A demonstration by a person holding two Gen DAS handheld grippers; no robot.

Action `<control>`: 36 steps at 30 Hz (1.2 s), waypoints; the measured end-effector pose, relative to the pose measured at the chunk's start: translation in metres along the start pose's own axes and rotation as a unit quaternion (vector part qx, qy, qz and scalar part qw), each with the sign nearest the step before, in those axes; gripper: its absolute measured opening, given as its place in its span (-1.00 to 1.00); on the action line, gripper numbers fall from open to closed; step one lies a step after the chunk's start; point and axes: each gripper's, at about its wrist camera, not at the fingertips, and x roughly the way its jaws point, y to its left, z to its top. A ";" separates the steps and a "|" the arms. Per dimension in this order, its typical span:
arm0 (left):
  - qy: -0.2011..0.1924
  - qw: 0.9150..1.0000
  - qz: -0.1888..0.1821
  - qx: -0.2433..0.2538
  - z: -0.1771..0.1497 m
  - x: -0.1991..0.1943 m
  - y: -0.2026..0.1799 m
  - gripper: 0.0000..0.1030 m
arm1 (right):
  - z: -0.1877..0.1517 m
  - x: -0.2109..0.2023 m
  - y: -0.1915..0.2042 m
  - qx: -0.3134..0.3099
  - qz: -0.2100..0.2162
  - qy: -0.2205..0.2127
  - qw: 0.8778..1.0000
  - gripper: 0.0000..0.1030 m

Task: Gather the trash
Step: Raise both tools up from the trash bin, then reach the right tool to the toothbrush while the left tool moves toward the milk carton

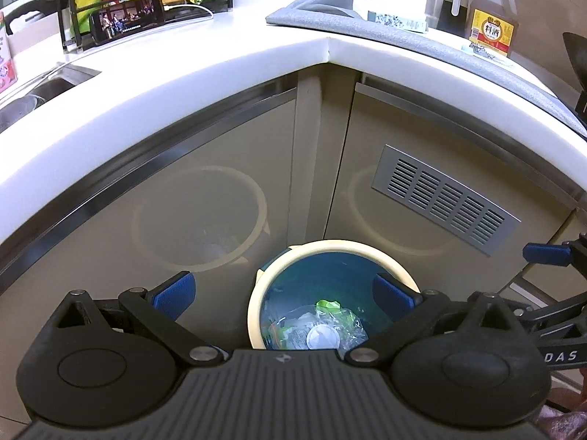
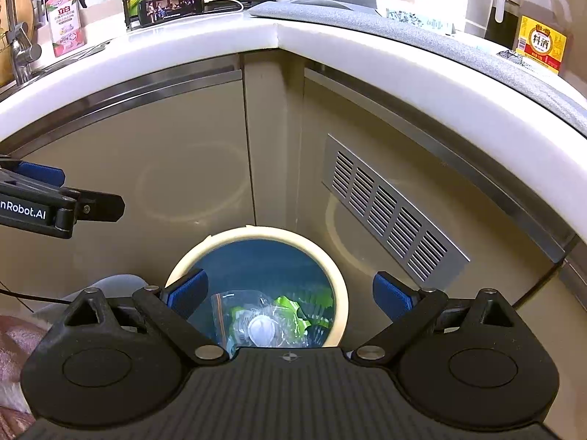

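A round trash bin with a cream rim [image 1: 352, 246] and a blue liner stands on the floor in the cabinet corner. It also shows in the right wrist view [image 2: 256, 233]. Inside lie clear plastic wrap, a green wrapper [image 1: 328, 305] and a white round lid [image 1: 323, 337], seen again in the right wrist view [image 2: 262, 330]. My left gripper [image 1: 282, 295] is open and empty above the bin. My right gripper [image 2: 290, 293] is open and empty above the bin. Each gripper's side shows at the edge of the other's view.
A white L-shaped counter [image 1: 220, 69] curves above beige cabinet doors with a metal vent grille [image 1: 444, 200]. On it are a phone [image 1: 126, 20], a black rack of packets, a grey mat [image 1: 367, 25], a cooking-wine bottle [image 1: 493, 18] and pink soap [image 2: 64, 11]. A sink is at the left.
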 end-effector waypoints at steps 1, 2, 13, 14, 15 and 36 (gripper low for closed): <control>0.001 1.000 0.001 0.000 0.000 0.001 0.001 0.99 | 0.001 -0.001 0.000 -0.001 -0.001 -0.002 1.000 0.89; 0.003 1.000 0.002 -0.002 0.000 0.002 0.002 0.99 | 0.002 -0.002 0.001 -0.003 -0.001 -0.006 1.000 0.89; 0.021 1.000 -0.008 -0.015 0.008 0.007 0.009 0.99 | 0.025 -0.019 -0.006 -0.013 -0.003 -0.051 0.999 0.89; 0.025 0.999 -0.011 -0.018 0.009 0.007 0.010 0.99 | 0.028 -0.021 -0.007 -0.012 -0.003 -0.056 0.998 0.89; 0.029 0.999 -0.013 -0.020 0.011 0.008 0.011 0.99 | 0.032 -0.023 -0.009 -0.010 -0.002 -0.062 0.998 0.89; 0.037 0.999 -0.013 0.009 0.058 0.006 -0.004 0.99 | 0.140 -0.022 -0.107 0.004 -0.073 -0.174 0.982 0.93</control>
